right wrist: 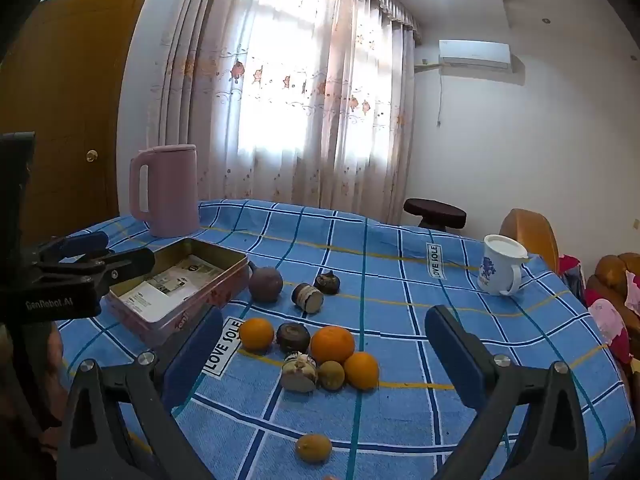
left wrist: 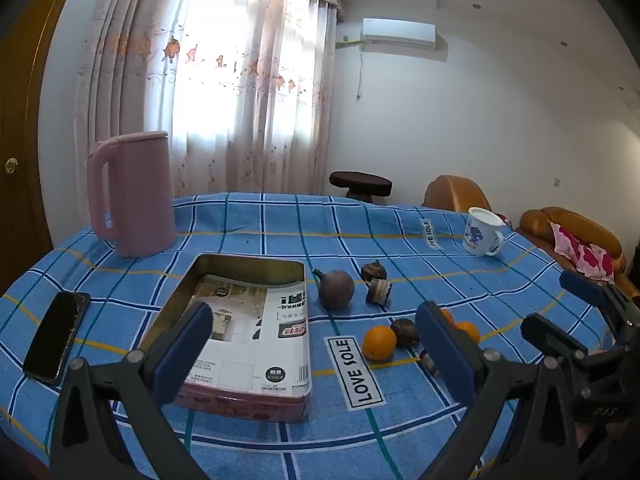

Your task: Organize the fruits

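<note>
Fruit, loose, on a blue checked tablecloth (right wrist: 400, 280); none in the tin yet.

Oranges: three, centre of the right wrist view. One (right wrist: 257, 333) at left of the cluster, a larger one (right wrist: 332, 344) in the middle, a third (right wrist: 361, 370) lower right. Round, firm, pebbled skin, likely moderate weight. Best held across the widest part; they may roll if nudged.

Small brownish-green fruit (right wrist: 331, 375): between the two right-hand oranges, touching or nearly so. Dull skin, probably softer; light squeeze advised.

Yellow-brown fruit (right wrist: 313, 447): alone, bottom centre.

Purple round fruit with stem (right wrist: 265, 283): just right of the tin. Smooth, matte.

Dark brown pieces, several (right wrist: 293, 337), some showing a pale cut face; kind uncertain. Flat faces should sit stable.

Tin (left wrist: 248, 264): open, rectangular metal, printed paper inside, centre-left of the left wrist view. Rigid, thin walls.

Left gripper (left wrist: 316, 340): jaws wide apart, nothing between the blue pads.

Right gripper (right wrist: 324, 356): jaws wide apart, framing the orange cluster, not touching it.

Also present: pink kettle (left wrist: 134, 196), phone (left wrist: 56, 336), mug (right wrist: 500, 268).
</note>
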`<state>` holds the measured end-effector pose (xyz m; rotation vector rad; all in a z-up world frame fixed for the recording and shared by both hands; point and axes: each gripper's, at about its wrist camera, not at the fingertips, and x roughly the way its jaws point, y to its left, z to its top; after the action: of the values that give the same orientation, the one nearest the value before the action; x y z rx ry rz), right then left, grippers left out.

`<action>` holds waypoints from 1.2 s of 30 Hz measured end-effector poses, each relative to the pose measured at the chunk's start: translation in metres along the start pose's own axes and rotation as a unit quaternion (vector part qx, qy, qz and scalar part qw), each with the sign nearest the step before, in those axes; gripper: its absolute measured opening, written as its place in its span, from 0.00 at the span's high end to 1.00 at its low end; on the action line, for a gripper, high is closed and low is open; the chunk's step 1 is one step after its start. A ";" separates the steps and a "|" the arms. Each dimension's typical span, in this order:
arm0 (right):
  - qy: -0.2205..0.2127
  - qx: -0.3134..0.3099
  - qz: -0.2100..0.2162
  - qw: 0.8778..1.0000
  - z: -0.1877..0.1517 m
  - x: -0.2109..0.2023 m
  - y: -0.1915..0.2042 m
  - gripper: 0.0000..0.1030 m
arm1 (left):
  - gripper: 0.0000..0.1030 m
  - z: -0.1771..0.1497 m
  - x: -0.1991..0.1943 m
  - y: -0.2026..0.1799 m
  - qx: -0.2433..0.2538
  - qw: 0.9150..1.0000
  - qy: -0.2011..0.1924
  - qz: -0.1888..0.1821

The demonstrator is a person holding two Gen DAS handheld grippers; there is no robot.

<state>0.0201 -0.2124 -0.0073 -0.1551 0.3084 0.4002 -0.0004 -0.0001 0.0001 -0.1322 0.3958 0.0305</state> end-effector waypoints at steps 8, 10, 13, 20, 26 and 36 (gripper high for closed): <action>0.009 -0.008 -0.001 1.000 -0.003 0.002 0.000 0.01 | 0.00 0.002 -0.008 -0.004 0.003 1.000 -0.005 0.008; 0.013 -0.006 -0.001 1.000 -0.002 0.003 0.001 0.01 | 0.00 0.003 -0.007 0.001 0.004 1.000 -0.005 0.010; 0.013 -0.005 -0.003 1.000 -0.004 0.003 0.001 0.01 | 0.00 0.005 -0.009 0.000 0.005 1.000 -0.004 0.010; 0.015 -0.003 -0.001 1.000 -0.006 0.003 -0.002 0.01 | 0.00 0.003 -0.003 0.000 0.009 1.000 -0.001 0.014; 0.016 -0.001 0.001 1.000 -0.008 0.003 -0.003 0.01 | 0.00 0.004 -0.004 0.000 0.010 1.000 0.000 0.014; 0.017 -0.001 0.000 1.000 -0.011 0.005 -0.002 0.01 | 0.00 0.003 -0.005 0.000 0.012 1.000 0.000 0.015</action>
<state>0.0225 -0.2149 -0.0186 -0.1644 0.3420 0.3990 -0.0033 -0.0001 0.0051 -0.1031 0.3976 0.0547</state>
